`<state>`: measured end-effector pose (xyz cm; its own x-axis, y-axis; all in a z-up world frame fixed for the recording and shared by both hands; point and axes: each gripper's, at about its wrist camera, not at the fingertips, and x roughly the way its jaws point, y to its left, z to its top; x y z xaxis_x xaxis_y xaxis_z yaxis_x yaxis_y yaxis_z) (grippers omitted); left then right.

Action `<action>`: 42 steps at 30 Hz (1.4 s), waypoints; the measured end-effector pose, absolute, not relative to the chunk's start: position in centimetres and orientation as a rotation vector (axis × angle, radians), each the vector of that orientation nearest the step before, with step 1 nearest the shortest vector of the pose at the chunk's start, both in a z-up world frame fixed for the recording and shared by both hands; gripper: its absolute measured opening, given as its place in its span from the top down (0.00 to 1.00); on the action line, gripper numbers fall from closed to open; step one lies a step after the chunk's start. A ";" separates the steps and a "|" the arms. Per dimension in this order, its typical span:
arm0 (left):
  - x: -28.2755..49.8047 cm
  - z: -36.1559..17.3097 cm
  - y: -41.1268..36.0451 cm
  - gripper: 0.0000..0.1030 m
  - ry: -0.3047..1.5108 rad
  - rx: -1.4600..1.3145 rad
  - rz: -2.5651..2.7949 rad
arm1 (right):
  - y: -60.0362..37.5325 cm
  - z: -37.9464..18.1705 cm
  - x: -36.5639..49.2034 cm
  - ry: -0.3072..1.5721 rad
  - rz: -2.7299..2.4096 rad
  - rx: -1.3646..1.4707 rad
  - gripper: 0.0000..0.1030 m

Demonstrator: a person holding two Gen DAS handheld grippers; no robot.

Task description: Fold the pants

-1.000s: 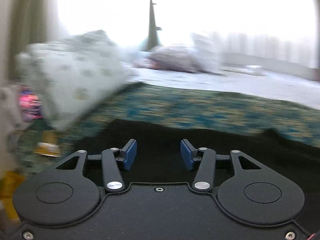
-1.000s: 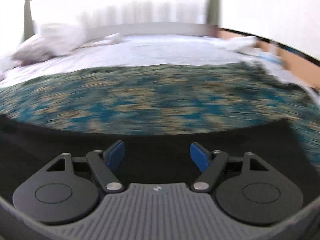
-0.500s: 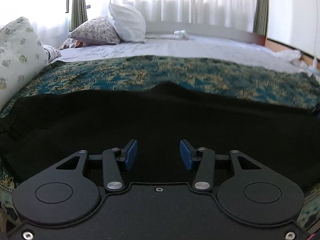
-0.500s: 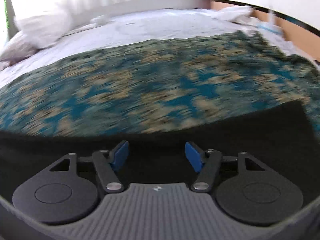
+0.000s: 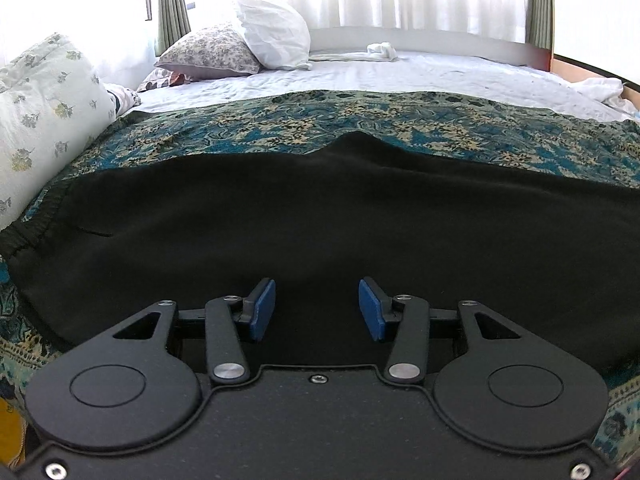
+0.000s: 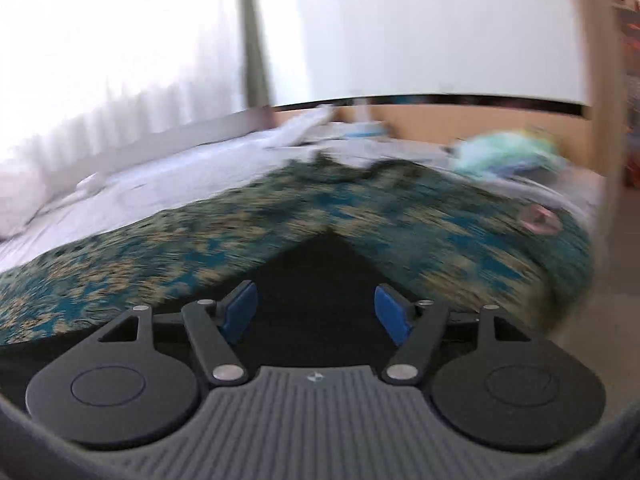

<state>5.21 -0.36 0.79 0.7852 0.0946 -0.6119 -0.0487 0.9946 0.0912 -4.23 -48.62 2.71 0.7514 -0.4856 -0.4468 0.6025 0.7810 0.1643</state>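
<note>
One pair of black pants (image 5: 320, 220), one patterned blanket (image 5: 400, 120), three pillows — white (image 5: 272, 34), grey floral (image 5: 212, 50), green-sprigged (image 5: 44, 108) — and two grippers (image 5: 317, 310) (image 6: 316, 314).

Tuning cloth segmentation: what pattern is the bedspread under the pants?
Teal-and-cream floral print bedspread beneath plain black pants; sharpest in the left wrist view.

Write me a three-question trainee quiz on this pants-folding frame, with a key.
1. True or false: the left gripper is shut on the black pants.
2. What do the pants lie on? A) bare floor B) patterned blue-green bedspread C) wooden table
3. Fill in: in the right wrist view, the right gripper is open and points at a ____ of the pants.

Key: 1 false, both grippers are open and hold nothing; 2 B; 3 corner.
</note>
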 end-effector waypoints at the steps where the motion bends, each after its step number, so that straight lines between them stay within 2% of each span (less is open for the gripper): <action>1: 5.3 0.9 -0.5 0.56 0.663 0.065 0.071 | -49.0 2.4 -5.3 0.396 -0.624 0.338 0.24; 9: 5.9 1.3 -1.3 0.55 0.666 0.041 0.050 | -51.7 -0.6 -7.5 0.409 -0.591 0.614 0.24; 18: 5.9 1.0 -0.5 0.55 0.669 0.039 0.093 | -54.8 -2.5 -4.9 0.366 -0.597 0.715 0.24; 25: 6.0 0.7 0.8 0.55 0.662 0.045 0.132 | -58.2 -3.1 -3.4 0.346 -0.560 0.835 0.28; 26: 6.0 0.6 0.8 0.55 0.661 0.046 0.132 | -58.3 -3.0 -2.9 0.367 -0.566 0.810 0.33; 27: 6.1 0.5 0.9 0.55 0.659 0.048 0.131 | -58.2 -2.8 -2.5 0.395 -0.578 0.775 0.44; 28: 6.1 0.5 1.0 0.55 0.657 0.048 0.131 | -58.0 -2.5 -2.0 0.431 -0.612 0.733 0.70; 29: 6.1 0.4 1.0 0.55 0.655 0.046 0.130 | -58.0 -2.4 -1.7 0.461 -0.644 0.717 0.86; 33: 5.8 0.3 1.5 0.57 0.638 0.040 0.128 | -56.1 0.5 0.6 0.522 -0.696 0.549 0.88; 35: 5.6 0.2 1.9 0.69 0.618 0.037 0.149 | -53.1 2.9 3.1 0.511 -0.663 0.404 0.88; 36: 5.5 0.2 2.1 0.71 0.613 0.027 0.155 | -51.2 4.1 4.5 0.503 -0.629 0.350 0.88; 39: 5.5 0.2 3.3 0.73 0.613 -0.038 0.144 | -43.1 6.7 9.4 0.499 -0.457 0.152 0.88; 42: 5.3 0.3 4.2 0.73 0.603 -0.053 0.143 | -31.8 6.6 12.3 0.536 -0.191 -0.044 0.88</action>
<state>5.25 4.22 0.26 0.8142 0.1183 -0.5684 -0.1493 0.9888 -0.0080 12.32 -31.79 6.60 0.8423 -0.1918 -0.5037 0.1689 0.9814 -0.0911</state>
